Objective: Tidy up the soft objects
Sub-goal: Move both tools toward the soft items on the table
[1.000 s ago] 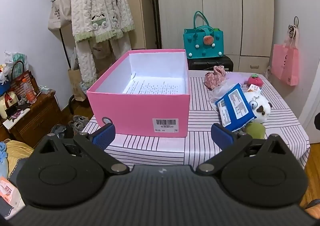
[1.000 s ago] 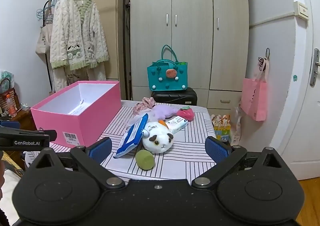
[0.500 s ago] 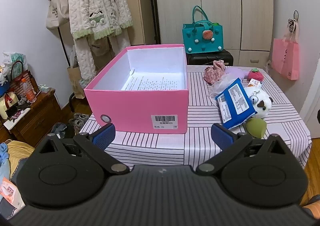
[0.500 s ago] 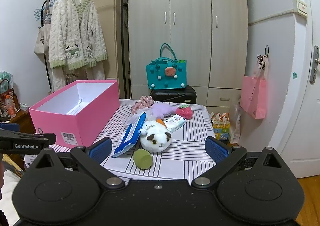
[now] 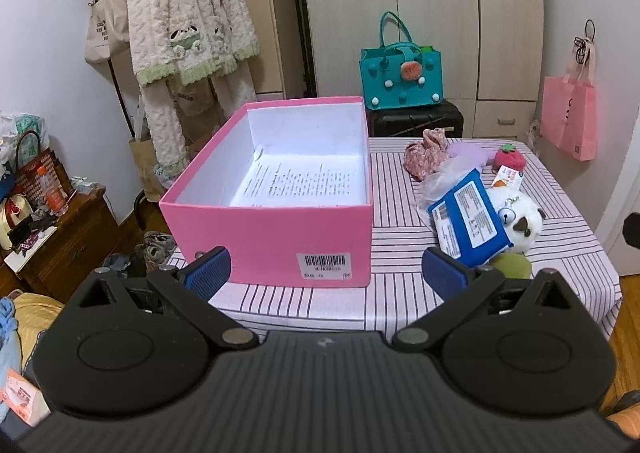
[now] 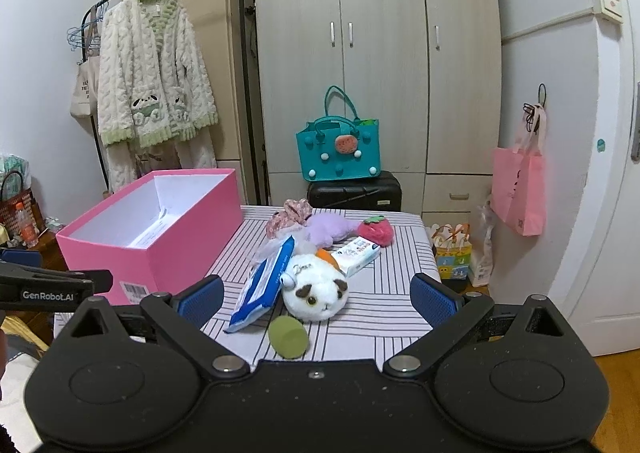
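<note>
Tongs (image 6: 316, 299) both agape, empty | plush toy (image 6: 318, 289) white, brown-patched

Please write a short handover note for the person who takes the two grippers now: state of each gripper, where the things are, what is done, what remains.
Left gripper: open, empty, facing the pink box.
Right gripper: open, empty, facing the pile.
Box: on the striped table, holds only a printed sheet.
Right of the box: white plush toy, green soft piece, blue wipes pack, strawberry plush, purple plush, floral fabric piece.
Done: nothing packed.
Left: move all soft things into the box.
</note>
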{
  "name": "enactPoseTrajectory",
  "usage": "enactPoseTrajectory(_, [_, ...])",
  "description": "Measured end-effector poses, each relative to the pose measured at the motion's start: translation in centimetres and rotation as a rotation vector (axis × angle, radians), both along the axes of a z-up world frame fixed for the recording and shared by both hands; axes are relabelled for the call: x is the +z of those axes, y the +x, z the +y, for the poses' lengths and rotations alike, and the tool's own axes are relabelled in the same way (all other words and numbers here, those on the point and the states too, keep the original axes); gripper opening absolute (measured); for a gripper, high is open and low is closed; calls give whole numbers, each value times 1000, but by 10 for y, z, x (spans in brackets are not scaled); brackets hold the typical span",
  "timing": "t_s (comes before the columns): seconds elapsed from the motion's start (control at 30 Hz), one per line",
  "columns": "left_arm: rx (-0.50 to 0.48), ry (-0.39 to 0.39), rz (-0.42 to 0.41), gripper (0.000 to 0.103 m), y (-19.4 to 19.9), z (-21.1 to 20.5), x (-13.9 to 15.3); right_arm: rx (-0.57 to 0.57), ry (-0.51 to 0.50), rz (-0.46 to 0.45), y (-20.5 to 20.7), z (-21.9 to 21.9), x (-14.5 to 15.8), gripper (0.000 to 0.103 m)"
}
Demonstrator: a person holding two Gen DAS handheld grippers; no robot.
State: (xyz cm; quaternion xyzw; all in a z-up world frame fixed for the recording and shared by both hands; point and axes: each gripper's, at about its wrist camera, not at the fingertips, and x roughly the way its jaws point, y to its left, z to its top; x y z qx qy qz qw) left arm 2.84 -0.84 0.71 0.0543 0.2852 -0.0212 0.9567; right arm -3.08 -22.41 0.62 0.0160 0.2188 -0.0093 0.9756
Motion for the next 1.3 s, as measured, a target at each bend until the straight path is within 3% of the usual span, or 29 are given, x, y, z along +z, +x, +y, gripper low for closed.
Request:
enactPoseTrajectory(0.23, [-71, -15, 37, 103, 8, -3, 19, -8, 17, 22, 20, -3, 19, 101])
enactPoseTrajectory(0.5, [-68, -7, 25, 103, 15, 6, 34, -35, -12, 2, 26, -1, 42, 101])
enactPoseTrajectory(0.77, [-67, 3, 35, 102, 19, 17, 36, -15, -30, 28, 23, 1, 47, 101])
enactPoseTrajectory(0.97, [-69, -35, 88, 100, 28, 25, 29, 30, -14, 74, 28, 4, 44, 101])
enactPoseTrajectory(1.3, [-41, -10, 44, 101, 20, 24, 30, 70, -19, 86, 26, 8, 39, 101])
